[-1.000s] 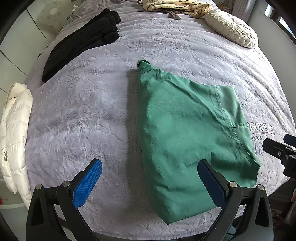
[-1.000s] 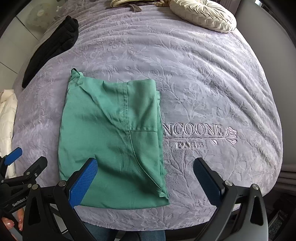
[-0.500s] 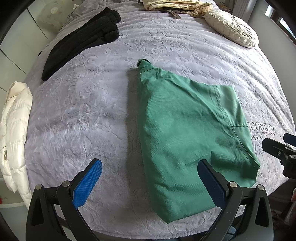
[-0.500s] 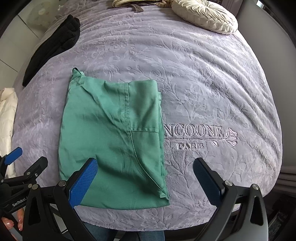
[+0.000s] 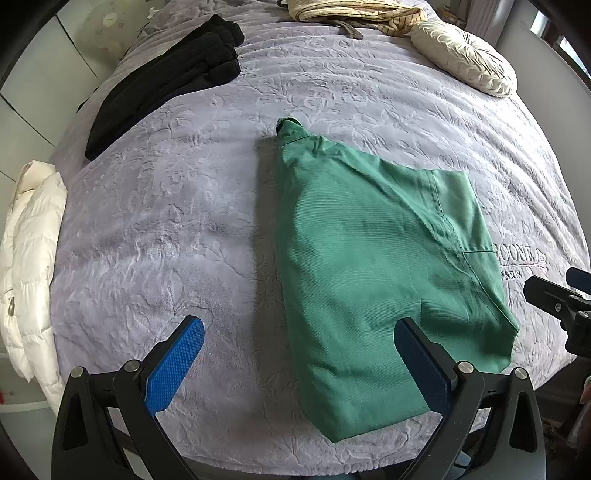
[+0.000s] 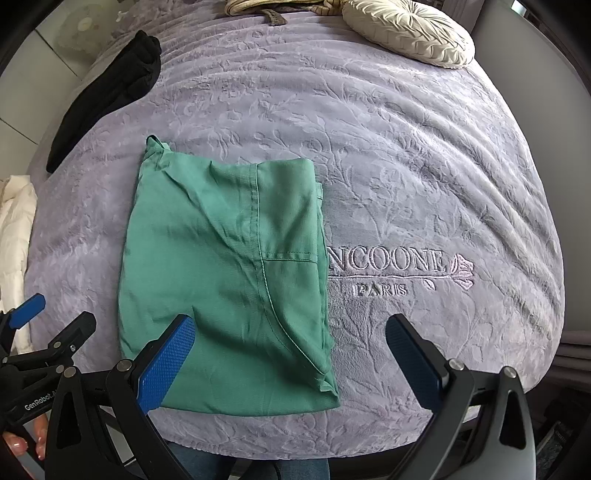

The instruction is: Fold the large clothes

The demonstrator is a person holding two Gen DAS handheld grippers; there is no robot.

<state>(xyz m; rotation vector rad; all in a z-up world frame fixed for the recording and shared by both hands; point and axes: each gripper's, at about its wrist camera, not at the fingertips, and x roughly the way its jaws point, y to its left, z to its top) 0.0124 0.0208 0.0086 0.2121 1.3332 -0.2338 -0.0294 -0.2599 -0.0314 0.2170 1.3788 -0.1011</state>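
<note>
So we've got a big lilac bedspread [image 6: 424,155] with an embossed leafy pattern filling pretty much everything, and embroidered lettering ending "NCOONE / PARIS" [image 6: 384,271] stitched near its front edge.

Next biggest is the green garment [image 6: 225,280], already folded into a rough rectangle. It lies flat on the near part of the spread, left of the lettering, and its right edge covers the first letters. Its long axis runs front to back, away from us toward the head of the bed. The far left corner pokes out in a little rolled tab [image 5: 290,127] pointing away from us, and the near short edge sits close to the bed's front edge. A seam runs down the top layer and curves toward the near right corner.

Well apart from it, a black folded garment [image 5: 166,77] lies diagonally at the far left, and a white puffer jacket [image 5: 31,258] hangs off the left side. At the head there's a cream round pleated cushion [image 6: 410,31] and a striped beige cloth [image 5: 354,11].

Smallest: our left gripper [image 5: 299,363] and right gripper [image 6: 290,356] both hover over the near edge with jaws spread wide, nothing between the blue pads. A few fingertips [image 6: 14,448] peek in at bottom left of the right-wrist view.
</note>
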